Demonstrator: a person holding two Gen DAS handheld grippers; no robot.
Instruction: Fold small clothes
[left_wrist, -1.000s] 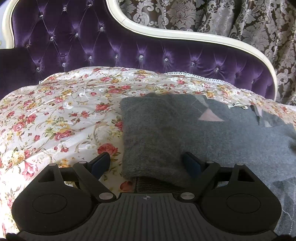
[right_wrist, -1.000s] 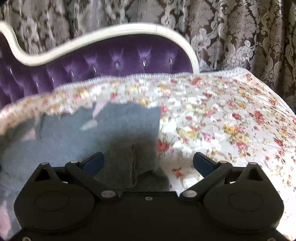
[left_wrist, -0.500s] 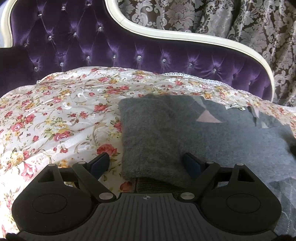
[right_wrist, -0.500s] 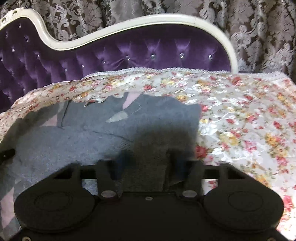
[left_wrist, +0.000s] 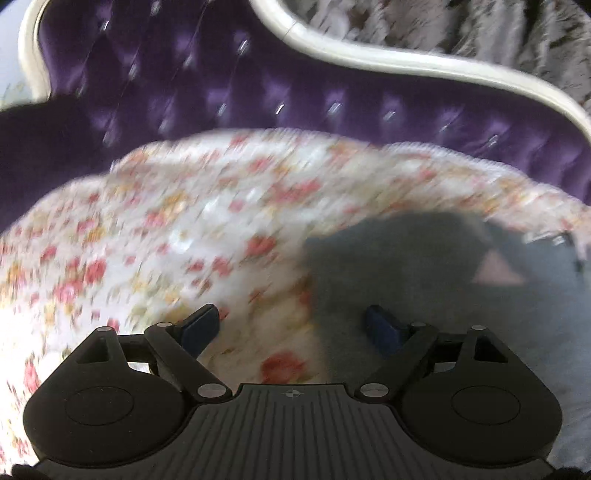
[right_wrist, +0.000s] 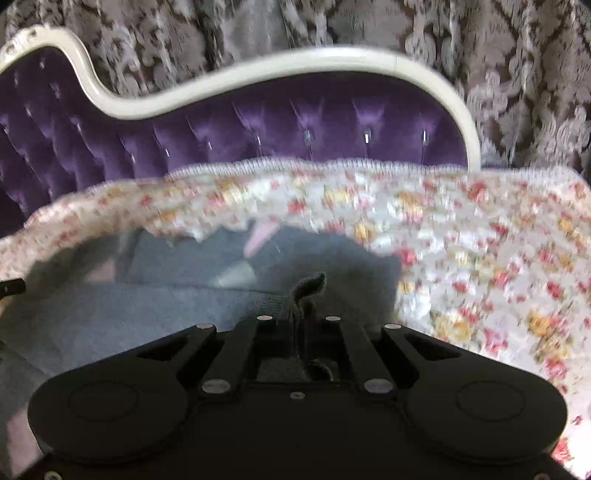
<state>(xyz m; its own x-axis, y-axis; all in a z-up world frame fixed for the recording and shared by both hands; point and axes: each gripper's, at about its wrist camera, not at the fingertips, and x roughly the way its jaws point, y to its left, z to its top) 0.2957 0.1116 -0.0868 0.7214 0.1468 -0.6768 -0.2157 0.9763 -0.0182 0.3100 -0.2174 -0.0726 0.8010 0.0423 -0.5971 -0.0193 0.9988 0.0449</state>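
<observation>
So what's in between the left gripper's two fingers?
Left wrist view: between the left gripper's open fingers lies flowery bedspread, plus the grey sweater's edge by one finger. Nothing is pinched.

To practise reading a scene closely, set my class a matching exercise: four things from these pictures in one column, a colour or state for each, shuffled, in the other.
Column 1:
1. left gripper
2. right gripper
3. sofa back
4. bedspread

Column 2:
a. floral
b. purple, tufted
c. open, holding nothing
d. shut on the grey garment

Pairs: 1-c, 2-d, 3-b, 4-a
</observation>
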